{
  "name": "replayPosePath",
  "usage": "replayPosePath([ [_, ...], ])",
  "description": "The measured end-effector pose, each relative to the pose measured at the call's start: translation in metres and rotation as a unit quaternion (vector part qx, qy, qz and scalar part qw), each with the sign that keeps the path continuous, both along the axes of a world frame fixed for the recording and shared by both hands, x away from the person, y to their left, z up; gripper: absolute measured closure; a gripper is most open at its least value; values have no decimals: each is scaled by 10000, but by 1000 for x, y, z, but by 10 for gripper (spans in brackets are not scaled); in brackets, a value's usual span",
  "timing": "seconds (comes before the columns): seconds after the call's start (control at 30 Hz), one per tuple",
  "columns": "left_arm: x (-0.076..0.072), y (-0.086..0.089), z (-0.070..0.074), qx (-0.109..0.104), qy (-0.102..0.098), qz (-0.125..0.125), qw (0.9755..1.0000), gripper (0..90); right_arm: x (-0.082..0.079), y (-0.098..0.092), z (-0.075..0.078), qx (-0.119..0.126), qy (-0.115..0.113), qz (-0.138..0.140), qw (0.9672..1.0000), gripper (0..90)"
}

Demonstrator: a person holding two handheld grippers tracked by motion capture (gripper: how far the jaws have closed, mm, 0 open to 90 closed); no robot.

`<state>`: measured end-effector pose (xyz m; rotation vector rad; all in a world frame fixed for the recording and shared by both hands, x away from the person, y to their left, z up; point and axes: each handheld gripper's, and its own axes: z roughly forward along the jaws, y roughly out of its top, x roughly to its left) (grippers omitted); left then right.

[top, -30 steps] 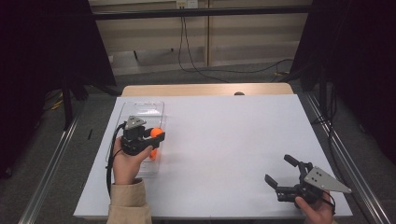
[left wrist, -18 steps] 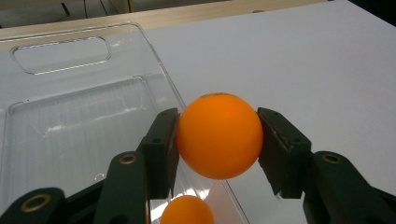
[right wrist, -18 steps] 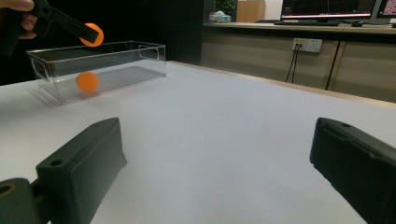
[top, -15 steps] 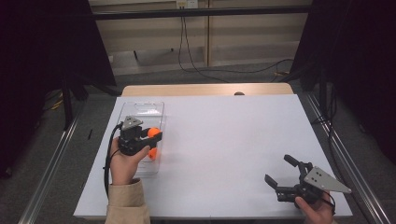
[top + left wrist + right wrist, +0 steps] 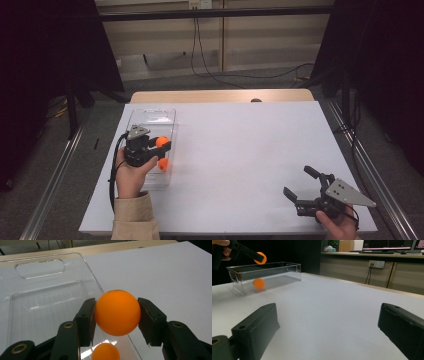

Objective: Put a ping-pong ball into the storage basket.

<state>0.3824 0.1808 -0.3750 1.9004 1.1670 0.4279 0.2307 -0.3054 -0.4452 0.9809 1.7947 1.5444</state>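
Left gripper [image 5: 161, 145] holds an orange ball [image 5: 117, 312] between its two black pads, which press on the ball from both sides. It hangs above the clear plastic bin [image 5: 170, 116], over the bin's right long wall, so the ball is not yet well inside the rim. A second orange ball [image 5: 163, 164] already lies on the bin's floor at the near end, close to the same wall.

I judge that the work is putting balls into the bin: one is done, one is carried and not released. No other ball lies on the white table [image 5: 250, 150], so this may be the last one.

Right gripper [image 5: 301, 189] rests low at the near right corner of the table with its jaws wide apart and nothing between them. It is well apart from the bin.

For moving, the bin stands near the table's left edge, so there is little room on that side. Inside the bin the far part is free. A small shift toward the bin's middle before opening would keep the ball from hitting the wall and rolling off onto the table.
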Motion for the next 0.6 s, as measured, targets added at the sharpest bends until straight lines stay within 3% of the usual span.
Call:
replayPosePath([
  [0.6,0,7,-1,5,-12,87,10000,510,0,0,0,7,1,8,10000,24],
])
